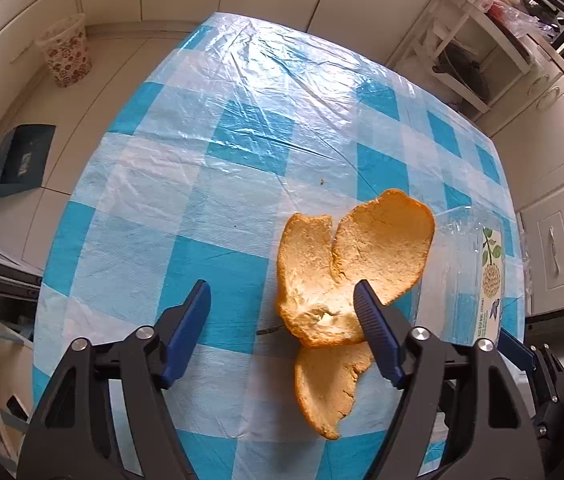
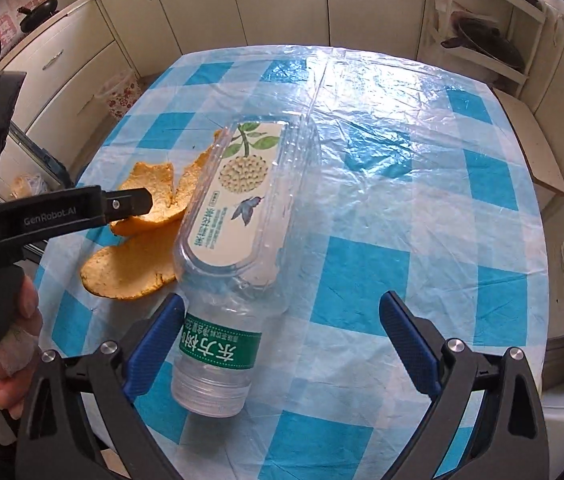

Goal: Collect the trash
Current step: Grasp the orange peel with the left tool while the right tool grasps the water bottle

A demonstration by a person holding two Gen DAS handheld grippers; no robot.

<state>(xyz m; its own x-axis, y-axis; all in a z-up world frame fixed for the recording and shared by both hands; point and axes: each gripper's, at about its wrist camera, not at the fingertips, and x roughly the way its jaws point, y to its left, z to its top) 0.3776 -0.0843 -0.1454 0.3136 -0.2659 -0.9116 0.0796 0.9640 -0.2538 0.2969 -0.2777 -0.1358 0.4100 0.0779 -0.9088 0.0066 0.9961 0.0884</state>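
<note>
An orange peel [image 1: 342, 280] in several connected lobes lies on the blue-and-white checked table [image 1: 242, 140]. My left gripper [image 1: 282, 292] is open, its right finger over the peel's middle and its left finger on bare cloth. The peel also shows in the right wrist view [image 2: 134, 264]. An empty clear plastic bottle [image 2: 238, 248] with a green label lies on its side, cap end toward me. My right gripper [image 2: 282, 308] is open around the bottle's neck, its left finger beside the label. The bottle shows at the right in the left wrist view [image 1: 482, 280].
A flowered waste bin [image 1: 67, 52] stands on the floor beyond the table's far left corner; it also shows in the right wrist view [image 2: 120, 92]. Cream cabinets ring the room. A white shelf rack [image 2: 482, 32] with a pan stands at the far right.
</note>
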